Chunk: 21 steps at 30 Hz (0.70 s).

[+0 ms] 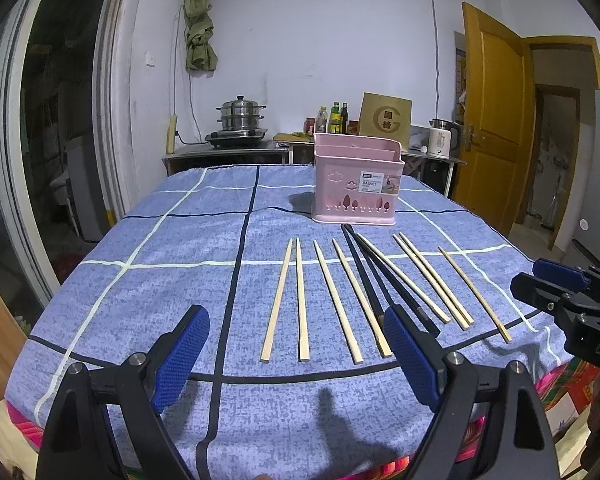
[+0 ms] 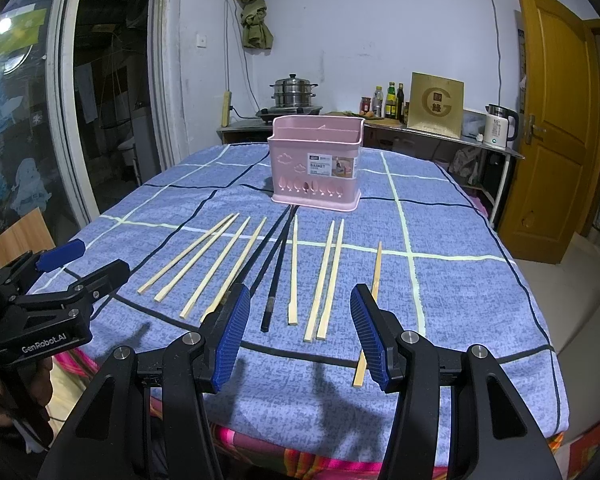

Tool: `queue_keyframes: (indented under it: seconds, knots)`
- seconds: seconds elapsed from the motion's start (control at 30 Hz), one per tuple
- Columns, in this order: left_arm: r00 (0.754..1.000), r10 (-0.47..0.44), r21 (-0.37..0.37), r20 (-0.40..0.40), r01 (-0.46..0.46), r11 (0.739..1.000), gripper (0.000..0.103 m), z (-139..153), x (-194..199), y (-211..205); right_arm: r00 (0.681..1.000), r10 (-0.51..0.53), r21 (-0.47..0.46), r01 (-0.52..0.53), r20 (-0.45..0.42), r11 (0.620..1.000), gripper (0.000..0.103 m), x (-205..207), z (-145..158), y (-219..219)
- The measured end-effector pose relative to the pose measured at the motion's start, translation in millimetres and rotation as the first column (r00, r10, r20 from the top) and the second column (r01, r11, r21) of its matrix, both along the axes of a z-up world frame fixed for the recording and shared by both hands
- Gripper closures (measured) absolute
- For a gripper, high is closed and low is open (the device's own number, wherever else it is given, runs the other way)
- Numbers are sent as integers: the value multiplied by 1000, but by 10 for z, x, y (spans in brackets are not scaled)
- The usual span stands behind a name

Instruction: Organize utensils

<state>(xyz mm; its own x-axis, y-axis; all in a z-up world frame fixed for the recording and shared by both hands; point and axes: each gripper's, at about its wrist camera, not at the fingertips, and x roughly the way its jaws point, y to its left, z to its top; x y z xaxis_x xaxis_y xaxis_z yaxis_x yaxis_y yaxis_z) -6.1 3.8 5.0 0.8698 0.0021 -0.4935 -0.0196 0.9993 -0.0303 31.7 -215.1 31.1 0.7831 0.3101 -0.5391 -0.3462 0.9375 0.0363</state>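
With both grippers, left (image 1: 296, 356) and right (image 2: 296, 336), spread empty: nothing sorted yet; next, closing on one chopstick (image 2: 367, 314) for pink basket (image 2: 316, 168).

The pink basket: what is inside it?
The pink basket shows only inner dividers at the top and no utensils sticking out. Its walls hide the lower part.

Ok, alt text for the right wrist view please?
Open right tongs hover over pale wooden chopsticks and black chopsticks lying on a blue checked tablecloth, with an empty-looking pink plastic basket behind.
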Motion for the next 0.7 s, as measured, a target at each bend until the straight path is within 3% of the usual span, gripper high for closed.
queue_keyframes:
  seconds: [0.4,0.7]
  knots:
    - [999,-24,-3,-45,24,1000,15,-88,269,84,1000,-2,-9,2,-28,1000,50,122,-145,7]
    - [987,-86,-10,-136,85,996,21,-157,781,131,998,11,-11,-11,-64,1000,50,469,-153,41]
